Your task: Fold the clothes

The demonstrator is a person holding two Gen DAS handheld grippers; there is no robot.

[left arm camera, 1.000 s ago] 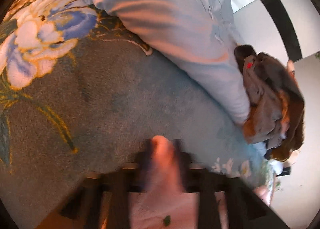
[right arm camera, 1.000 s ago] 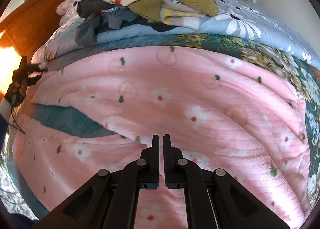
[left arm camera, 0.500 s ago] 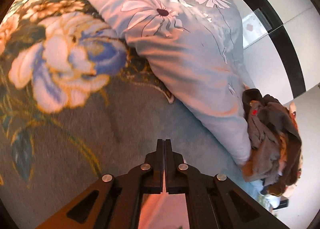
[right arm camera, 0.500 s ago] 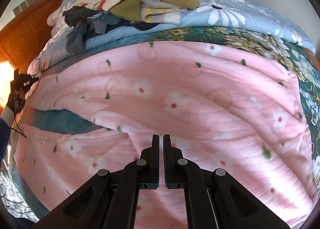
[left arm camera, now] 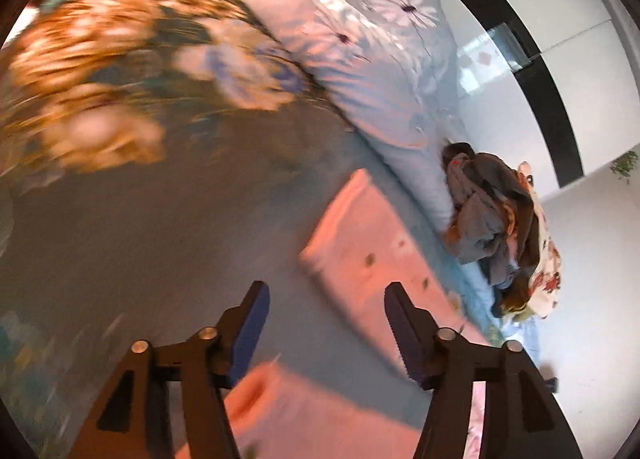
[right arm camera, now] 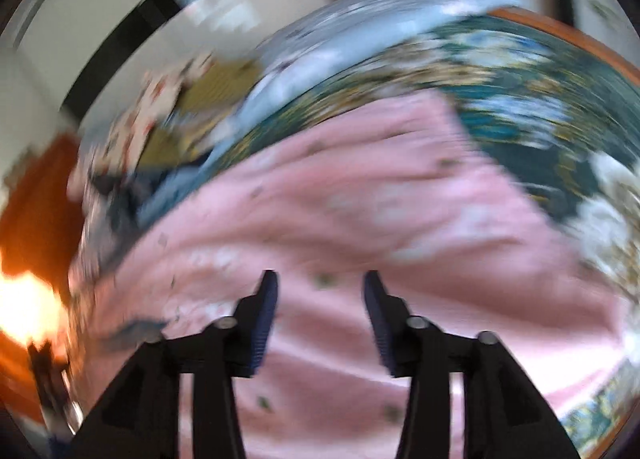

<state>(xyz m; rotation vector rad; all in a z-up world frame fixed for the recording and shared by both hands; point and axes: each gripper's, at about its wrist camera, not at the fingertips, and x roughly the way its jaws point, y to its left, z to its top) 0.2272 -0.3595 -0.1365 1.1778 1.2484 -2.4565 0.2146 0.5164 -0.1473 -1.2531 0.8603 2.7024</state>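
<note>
Left wrist view: left gripper [left arm camera: 324, 313] has its jaws spread wide, nothing between them, hovering over the teal floral bedspread [left arm camera: 160, 219]. The pink floral garment [left arm camera: 372, 255] lies flat just ahead and to the right of the fingers, one folded-looking edge facing the camera, more pink fabric under the gripper body at the bottom. Beyond it a pale blue daisy-print duvet [left arm camera: 384, 71], and a pile of unfolded clothes [left arm camera: 496, 227] at its far end. Frame is motion-blurred, so fine edges are unreliable. Right wrist view: right gripper [right arm camera: 320, 309] is likewise spread apart and holding nothing, positioned over the middle of the pink garment [right arm camera: 360, 219], which covers most of the bed in front; one corner sits up toward the top right against the bedspread. Heavy blur here too. Handling call: looks like thin soft knit or fleece, light, zero stiffness, it'll drape and wrinkle, not fragile, not slippery on the fuzzy bedspread. I'd grab at corners or along a hem edge, one gripper per corner, pinching a single layer; mid-panel grabs will just bunch it.
</note>
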